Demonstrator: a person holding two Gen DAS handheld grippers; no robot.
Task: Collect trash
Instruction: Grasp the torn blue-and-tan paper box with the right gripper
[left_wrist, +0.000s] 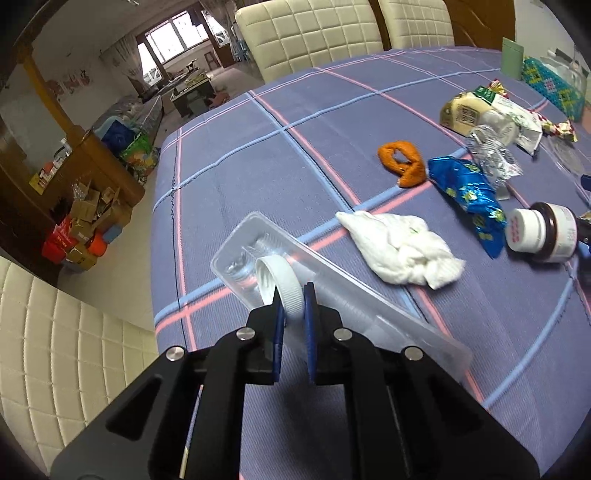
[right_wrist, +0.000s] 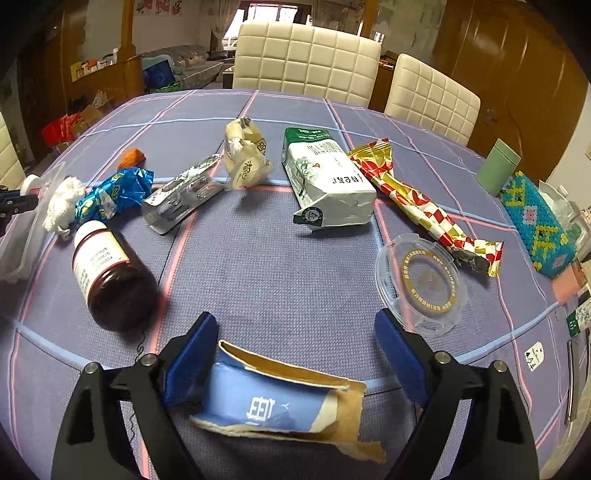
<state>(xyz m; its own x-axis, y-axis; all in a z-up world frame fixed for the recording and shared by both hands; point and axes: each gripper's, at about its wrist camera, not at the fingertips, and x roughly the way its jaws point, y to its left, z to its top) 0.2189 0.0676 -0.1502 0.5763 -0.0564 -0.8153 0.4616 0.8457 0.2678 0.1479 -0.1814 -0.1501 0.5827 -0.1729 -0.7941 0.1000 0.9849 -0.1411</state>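
My left gripper (left_wrist: 293, 295) is shut on a white screw cap (left_wrist: 277, 277), held on edge just above a clear plastic tray (left_wrist: 369, 314) on the checked tablecloth. The right wrist view shows that gripper at the far left edge. My right gripper (right_wrist: 295, 321) stands wide open near the table's front edge. A torn blue and brown cardboard piece (right_wrist: 280, 398) lies between its fingers; the right pad (right_wrist: 399, 358) is clear of it. A crumpled white tissue (left_wrist: 399, 251), a blue foil wrapper (left_wrist: 469, 195) and a brown bottle (right_wrist: 110, 273) lie close by.
Scattered further back are an orange peel (left_wrist: 402, 162), a clear blister pack (right_wrist: 181, 199), a green and white bag (right_wrist: 328, 181), a red and gold wrapper (right_wrist: 417, 199) and a clear round lid (right_wrist: 421, 280). A beaded box (right_wrist: 535, 225) sits right. Cream chairs (right_wrist: 306, 55) line the far edge.
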